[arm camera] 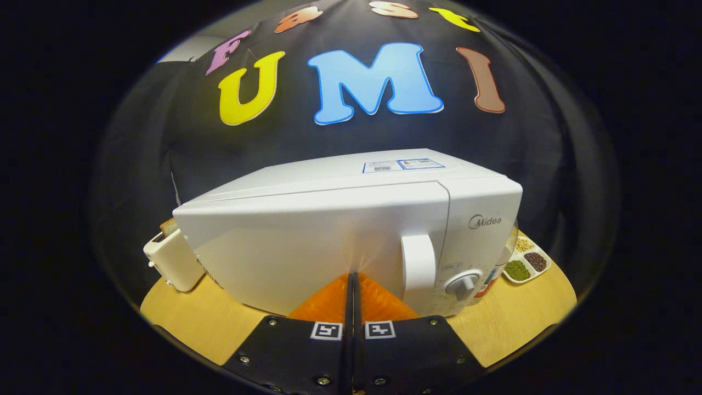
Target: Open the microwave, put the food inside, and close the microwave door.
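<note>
Both fingers of the gripper (351, 277) meet, holding nothing, their tips at the closed microwave (351, 230) door, likely pushing.

Wooden table (192, 323) bearing microwave (340, 241), toaster (171, 260), tray (527, 261).

We look forward from the camera riding on the gripper (352, 274), low above the wooden table (192, 321), along its two orange fingers (329, 302), which lie pressed together. We face the closed door of the white microwave (351, 236) from close up, slightly toward its left. Beyond it, the toaster (173, 258) and a divided dish (526, 260) flank our view.
</note>
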`<action>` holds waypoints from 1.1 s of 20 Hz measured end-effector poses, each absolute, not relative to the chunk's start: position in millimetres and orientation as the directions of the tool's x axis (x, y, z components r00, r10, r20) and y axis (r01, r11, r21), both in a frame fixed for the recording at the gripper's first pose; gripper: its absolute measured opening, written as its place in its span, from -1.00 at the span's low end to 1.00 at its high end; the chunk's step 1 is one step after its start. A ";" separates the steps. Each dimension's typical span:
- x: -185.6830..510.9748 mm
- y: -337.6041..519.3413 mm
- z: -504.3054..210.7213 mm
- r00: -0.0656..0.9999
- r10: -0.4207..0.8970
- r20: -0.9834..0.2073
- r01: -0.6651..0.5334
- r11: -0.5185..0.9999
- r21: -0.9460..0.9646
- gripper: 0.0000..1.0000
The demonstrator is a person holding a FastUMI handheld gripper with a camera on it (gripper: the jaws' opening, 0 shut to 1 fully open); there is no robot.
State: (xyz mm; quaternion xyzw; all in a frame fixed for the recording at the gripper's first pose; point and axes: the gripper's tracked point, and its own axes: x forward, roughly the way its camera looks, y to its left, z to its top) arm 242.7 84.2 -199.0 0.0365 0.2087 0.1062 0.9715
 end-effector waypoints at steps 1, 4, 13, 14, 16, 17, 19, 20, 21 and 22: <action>238.4 83.7 -192.7 0.897 0.220 -0.383 -0.190 0.975 0.115 -0.97; 216.9 76.5 -176.1 0.914 0.194 -0.356 -0.172 0.981 0.093 -0.95; 136.4 64.9 -118.7 0.955 0.145 -0.257 -0.138 0.989 0.047 -0.95; 124.2 65.8 -111.1 0.959 0.143 -0.243 -0.137 0.990 0.041 -0.95; 104.6 66.3 -99.6 0.967 0.135 -0.217 -0.135 0.991 0.014 -0.95; 95.8 66.2 -94.3 0.971 0.128 -0.204 -0.131 0.991 -0.003 -0.95; 74.9 66.9 -84.9 0.976 0.127 -0.178 -0.135 0.990 -0.031 -0.95; 64.6 69.6 -80.9 0.977 0.129 -0.169 -0.137 0.990 -0.034 -0.92; 54.4 72.1 -77.8 0.979 0.129 -0.158 -0.136 0.990 -0.035 -0.90; 45.9 74.3 -74.7 0.981 0.128 -0.148 -0.135 0.990 -0.037 -0.87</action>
